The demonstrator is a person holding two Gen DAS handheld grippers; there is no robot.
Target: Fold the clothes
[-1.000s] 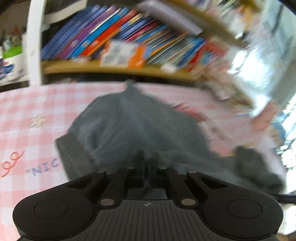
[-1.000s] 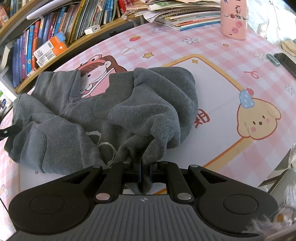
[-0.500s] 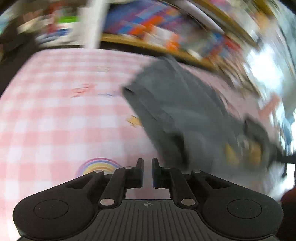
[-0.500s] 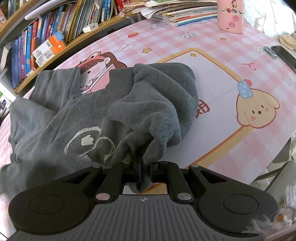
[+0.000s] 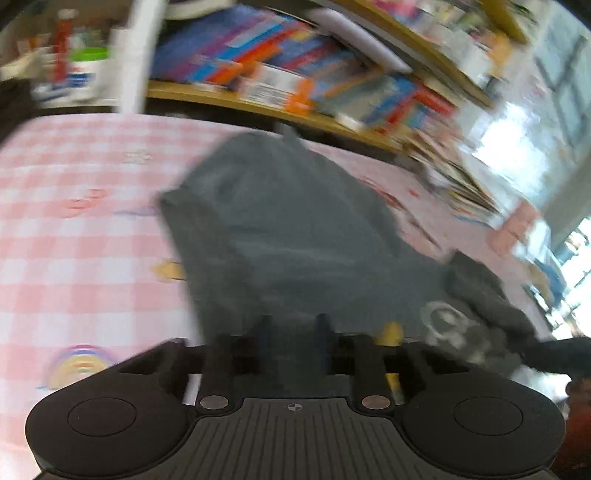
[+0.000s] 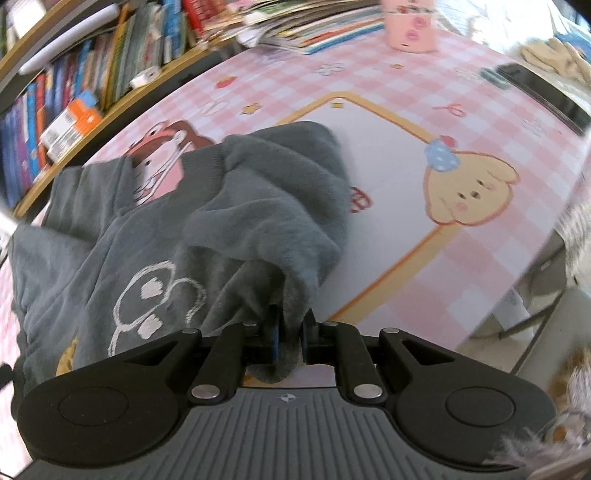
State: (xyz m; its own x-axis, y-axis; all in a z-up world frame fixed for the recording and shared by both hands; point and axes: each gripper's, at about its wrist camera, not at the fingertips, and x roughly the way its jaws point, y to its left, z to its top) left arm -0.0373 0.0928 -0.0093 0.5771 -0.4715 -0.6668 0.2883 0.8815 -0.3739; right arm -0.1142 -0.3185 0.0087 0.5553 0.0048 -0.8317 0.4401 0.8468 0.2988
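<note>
the left hand-held gripper (image 5: 293,325) has swung back over the rumpled grey sweatshirt (image 6: 155,236), jaws closing; right hand-held gripper (image 6: 290,332) pinches its fold.

Bright daylight, fisheye-bent edges.
Left view smears with motion blur; window (image 5: 513,147) glare whitens its right side; right view sharper.

Sweatshirt (image 6: 177,229) lies bunched on tablecloth (image 6: 461,258), left of the puppy print (image 6: 469,188); one fold heaped on top at centre. Bear print (image 6: 162,147) partly under its far edge. Bookshelf (image 6: 74,99) runs behind table, far left. Stack of books (image 6: 314,26) at table's far edge, w/ cup (image 6: 410,26) just right of it. Phone (image 6: 546,92) far right, near edge. In left wrist view, rainbow print (image 5: 81,365) sits left of sweatshirt, near the gripper.
</note>
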